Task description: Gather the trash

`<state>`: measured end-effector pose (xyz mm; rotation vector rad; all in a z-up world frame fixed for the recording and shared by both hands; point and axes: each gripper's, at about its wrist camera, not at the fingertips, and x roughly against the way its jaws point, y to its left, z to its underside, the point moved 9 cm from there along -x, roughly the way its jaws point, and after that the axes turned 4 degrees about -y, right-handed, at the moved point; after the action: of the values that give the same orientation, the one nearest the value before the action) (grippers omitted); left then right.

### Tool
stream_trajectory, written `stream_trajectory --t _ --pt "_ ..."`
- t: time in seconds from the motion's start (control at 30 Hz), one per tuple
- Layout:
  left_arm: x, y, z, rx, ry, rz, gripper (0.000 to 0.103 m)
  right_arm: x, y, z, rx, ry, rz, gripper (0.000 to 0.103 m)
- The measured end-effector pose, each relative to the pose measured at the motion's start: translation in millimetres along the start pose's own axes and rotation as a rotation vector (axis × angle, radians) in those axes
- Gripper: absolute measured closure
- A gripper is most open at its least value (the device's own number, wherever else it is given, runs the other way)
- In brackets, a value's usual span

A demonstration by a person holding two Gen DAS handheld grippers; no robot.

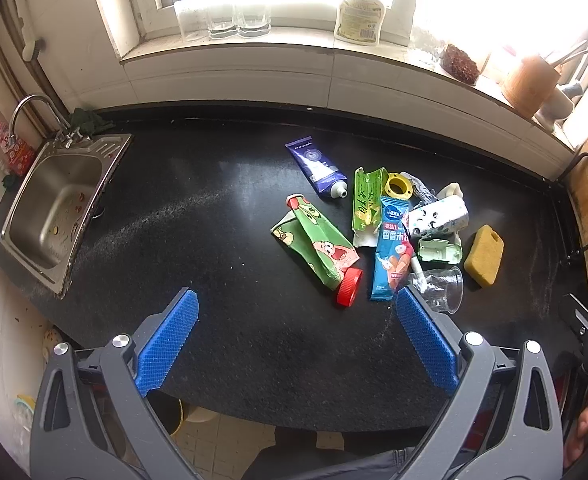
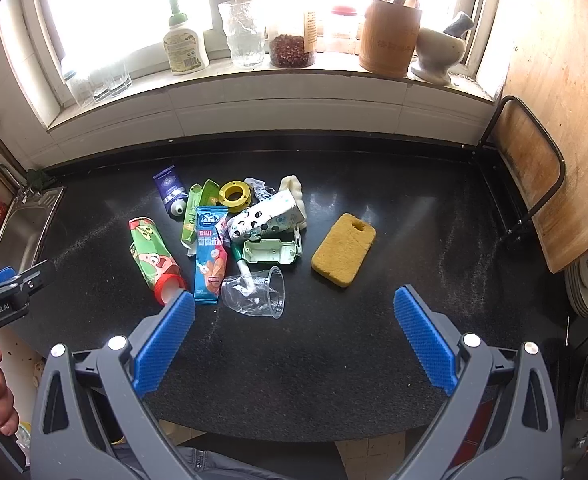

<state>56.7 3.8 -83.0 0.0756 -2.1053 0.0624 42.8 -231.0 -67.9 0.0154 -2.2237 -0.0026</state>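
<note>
A pile of trash lies on the black counter [image 1: 221, 240]: a crushed green carton with a red cap [image 1: 318, 248] [image 2: 153, 256], a blue snack wrapper [image 1: 390, 252] [image 2: 210, 256], a blue tube [image 1: 318, 168] [image 2: 169, 192], a green wrapper [image 1: 368, 204], a yellow tape ring [image 2: 234, 195], a spotted white carton [image 2: 265, 218], a clear plastic cup [image 2: 255, 292] [image 1: 442, 288] and a yellow sponge [image 2: 344, 249] [image 1: 484, 256]. My left gripper [image 1: 298, 308] is open and empty, above the counter's front edge. My right gripper [image 2: 294, 308] is open and empty, just in front of the cup.
A steel sink [image 1: 57, 208] with a tap is at the counter's left end. The windowsill holds glasses [image 1: 233, 20], a bottle [image 2: 183, 44], jars and a wooden utensil holder [image 2: 390, 36]. A wooden cutting board [image 2: 562, 120] leans at the right.
</note>
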Motion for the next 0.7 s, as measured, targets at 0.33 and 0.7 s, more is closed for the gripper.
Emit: stream_trajectory --t 0.33,0.7 --pt "-5.8 -0.8 1.8 0.008 0.013 0.008 0.007 -5.5 -10.4 -1.5 -0.007 -0.002 -0.001 0.006" --pt "-95.5 -2.2 1.6 0.069 0.087 -0.017 0.007 -96.6 -52.3 -7.9 -0.074 0.045 0.02 0.006"
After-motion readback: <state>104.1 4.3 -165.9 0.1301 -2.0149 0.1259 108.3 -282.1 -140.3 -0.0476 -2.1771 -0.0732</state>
